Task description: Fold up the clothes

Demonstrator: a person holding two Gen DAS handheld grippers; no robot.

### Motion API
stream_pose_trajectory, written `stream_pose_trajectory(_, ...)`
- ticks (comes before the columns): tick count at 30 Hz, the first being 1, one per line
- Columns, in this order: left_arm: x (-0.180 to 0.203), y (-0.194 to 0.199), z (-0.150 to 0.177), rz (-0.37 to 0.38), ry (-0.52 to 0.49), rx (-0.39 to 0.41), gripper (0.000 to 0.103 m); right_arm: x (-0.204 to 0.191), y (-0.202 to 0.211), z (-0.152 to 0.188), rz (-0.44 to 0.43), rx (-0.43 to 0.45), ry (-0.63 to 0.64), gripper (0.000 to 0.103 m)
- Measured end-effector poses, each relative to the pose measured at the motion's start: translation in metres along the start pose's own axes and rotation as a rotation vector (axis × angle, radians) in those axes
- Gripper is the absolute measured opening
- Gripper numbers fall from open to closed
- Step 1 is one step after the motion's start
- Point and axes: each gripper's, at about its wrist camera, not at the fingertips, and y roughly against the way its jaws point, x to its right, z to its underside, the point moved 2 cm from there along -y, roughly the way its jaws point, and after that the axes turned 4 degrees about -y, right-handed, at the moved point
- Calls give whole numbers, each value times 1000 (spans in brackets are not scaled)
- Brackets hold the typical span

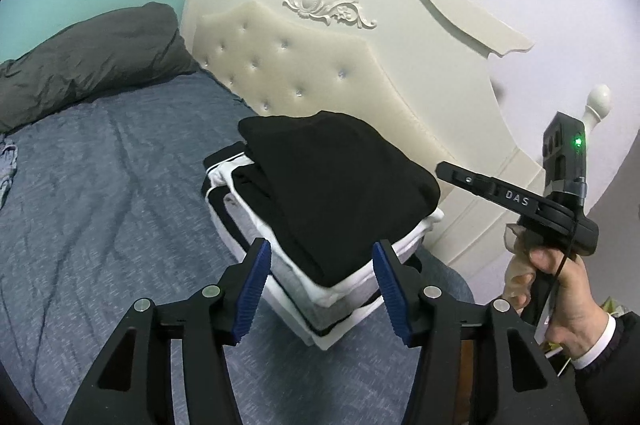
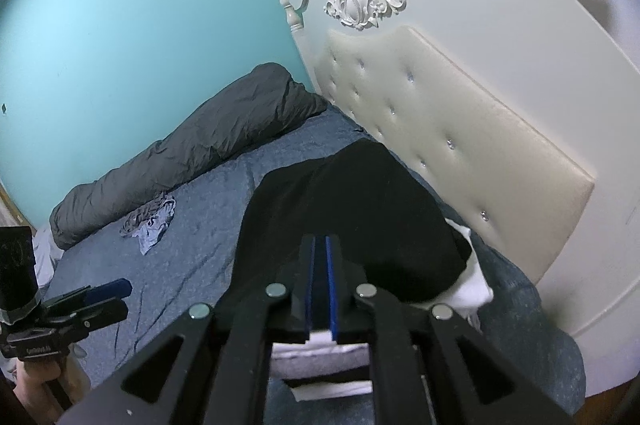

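Note:
A stack of folded clothes (image 1: 320, 225) sits on the blue-grey bed sheet (image 1: 100, 205) by the headboard, in white, grey and black layers. A folded black garment (image 1: 332, 177) lies on top. My left gripper (image 1: 322, 289) is open just in front of the stack, its blue pads (image 1: 256, 289) to either side of the near corner, touching nothing. My right gripper (image 2: 320, 265) hovers over the black garment (image 2: 360, 217), shut with nothing held. In the left wrist view the right gripper (image 1: 444, 171) is in the air to the right of the stack, held by a hand (image 1: 560, 285).
A cream tufted headboard (image 1: 300, 65) rises right behind the stack. A rolled grey duvet (image 2: 192, 153) lies along the teal wall. A small crumpled grey-blue garment (image 2: 150, 225) rests on the sheet near it. The left gripper (image 2: 120, 297) shows at the lower left.

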Motion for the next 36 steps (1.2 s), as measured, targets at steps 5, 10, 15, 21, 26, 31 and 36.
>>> stream_pose_trajectory(5,-1,17,6,-11,-4,2,60,-8,15,12,16,8,-19,13)
stream_pose_trajectory(10,2,37,12,-18,-3,12,63,-23,31,26,34,12,-6,25)
stream_pose_trajectory(15,5,55,20,-30,-8,16,69,-41,48,41,59,18,16,41)
stream_pose_trajectory(21,9,77,31,-45,-16,23,74,-56,71,63,70,33,-5,62)
stream_pose_trajectory(26,11,96,41,-60,-24,39,81,-70,88,82,98,46,-3,74)
stream_pose_trajectory(31,10,117,54,-75,-26,44,84,-86,98,101,106,37,9,78)
stream_pose_trajectory(36,10,135,66,-93,-43,53,91,-96,112,118,121,27,-20,83)
